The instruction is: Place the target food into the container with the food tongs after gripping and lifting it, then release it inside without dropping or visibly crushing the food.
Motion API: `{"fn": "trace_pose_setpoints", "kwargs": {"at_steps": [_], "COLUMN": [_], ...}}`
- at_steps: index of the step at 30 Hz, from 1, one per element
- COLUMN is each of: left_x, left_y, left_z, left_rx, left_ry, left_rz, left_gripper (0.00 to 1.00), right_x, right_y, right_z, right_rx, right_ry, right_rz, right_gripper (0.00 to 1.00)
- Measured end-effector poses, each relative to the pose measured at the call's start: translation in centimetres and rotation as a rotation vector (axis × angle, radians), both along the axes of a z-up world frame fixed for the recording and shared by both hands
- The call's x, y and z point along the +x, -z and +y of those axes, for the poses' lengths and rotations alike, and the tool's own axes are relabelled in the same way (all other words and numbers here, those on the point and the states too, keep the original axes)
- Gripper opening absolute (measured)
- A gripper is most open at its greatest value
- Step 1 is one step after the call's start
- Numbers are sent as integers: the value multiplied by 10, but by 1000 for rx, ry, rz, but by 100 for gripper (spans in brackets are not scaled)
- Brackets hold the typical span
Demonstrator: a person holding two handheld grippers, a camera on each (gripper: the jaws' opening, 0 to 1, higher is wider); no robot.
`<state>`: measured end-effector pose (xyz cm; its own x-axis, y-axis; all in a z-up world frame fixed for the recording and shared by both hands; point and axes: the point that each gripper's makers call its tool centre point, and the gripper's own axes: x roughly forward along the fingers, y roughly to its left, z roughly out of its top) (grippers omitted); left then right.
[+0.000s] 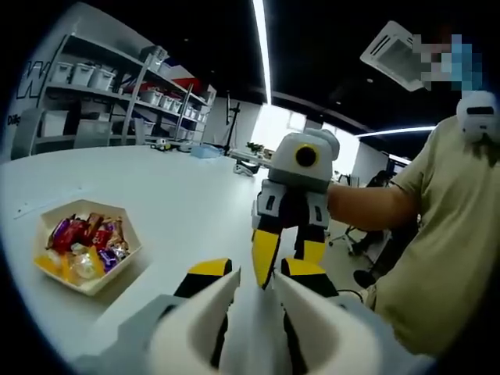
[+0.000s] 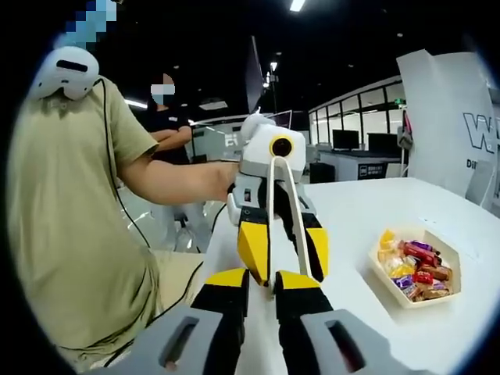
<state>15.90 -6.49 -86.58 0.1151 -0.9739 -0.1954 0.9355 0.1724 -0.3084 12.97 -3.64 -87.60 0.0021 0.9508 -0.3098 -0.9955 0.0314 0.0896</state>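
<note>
- Right gripper view: the white food tongs (image 2: 291,215) run from my right gripper (image 2: 262,280) at 6 o'clock up to the left gripper (image 2: 285,266), which faces the lens at centre.
- The left gripper's yellow jaws sit on either side of the tong arms and look pressed onto them, so I judge it clamped on the tongs. My right jaws are nearly together beside the tongs' lower end. I cannot tell whether they are gripping it.
- The food is a heap of wrapped candies (image 2: 414,269) in a hexagonal paper tray (image 2: 391,295) on the white bench (image 2: 351,211). It lies at 4 o'clock, well apart from both grippers.
- In the left gripper view the same tray (image 1: 109,283) sits at 8 o'clock, filled nearly to the rim with red, purple, yellow and clear wrappers.
- Nothing is in the tongs yet. I cannot tell whether this tray is the source or the goal.
- I judge each candy to be light and small, with a slick, crinkly wrapper over a firm core. I'd pinch across the body, not the twisted ends, with gentle pressure so it doesn't squirt out.
</note>
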Motion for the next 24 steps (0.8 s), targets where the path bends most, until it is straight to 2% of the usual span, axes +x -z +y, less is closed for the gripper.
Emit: {"fn": "trace_pose_setpoints", "kwargs": {"at_steps": [3, 12, 24], "left_x": [-1, -3, -6], "left_y": [-5, -3, -5], "left_z": [-1, -2, -2], "left_rx": [-27, -26, -56], "left_ry": [4, 17, 31], "left_rz": [7, 11, 22], "left_gripper": [24, 24, 25], "right_x": [0, -3, -8], "right_y": [1, 2, 0], "right_z": [1, 3, 3], "right_rx": [-3, -4, 8], "right_ry": [-1, -20, -54], "right_rz": [0, 3, -28], "right_gripper": [6, 4, 2]}}
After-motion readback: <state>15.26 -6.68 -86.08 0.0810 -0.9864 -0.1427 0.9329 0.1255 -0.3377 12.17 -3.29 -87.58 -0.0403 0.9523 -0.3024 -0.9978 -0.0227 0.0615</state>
